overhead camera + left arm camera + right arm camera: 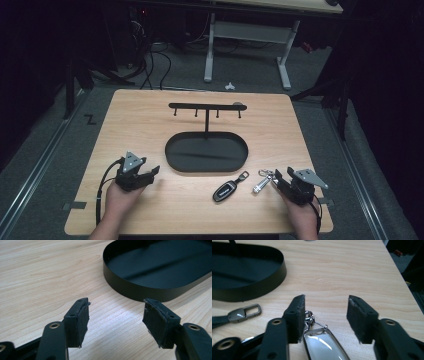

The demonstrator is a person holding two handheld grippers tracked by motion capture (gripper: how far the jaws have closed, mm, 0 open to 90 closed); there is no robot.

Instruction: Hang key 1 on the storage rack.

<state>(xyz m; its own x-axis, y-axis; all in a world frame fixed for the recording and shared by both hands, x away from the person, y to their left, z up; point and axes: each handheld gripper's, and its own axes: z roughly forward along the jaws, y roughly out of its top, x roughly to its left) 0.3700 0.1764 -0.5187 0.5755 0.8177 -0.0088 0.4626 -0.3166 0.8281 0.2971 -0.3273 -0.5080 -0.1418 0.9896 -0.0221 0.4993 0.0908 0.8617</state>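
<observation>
Right gripper view: the right gripper (pixel 325 315) has its jaws spread, and the silver keyring (pixel 322 341) lies on the wooden table (pixel 342 270) between them, close against the inner face of the left-hand pad, its small ring links reaching up beside that pad; the other pad stands clear of it. Beyond the left-hand jaw lies the metal clasp and strap of the black car key fob (pixel 242 313), and farther off in the same direction stands the black oval tray (pixel 259 287). Left gripper view: the left gripper (pixel 116 315) also has its jaws spread, with only bare table between the pads; the tray's wall curves just ahead of the right-hand pad. High view: the black hook rack (pixel 206 107) rises beyond the tray.
</observation>
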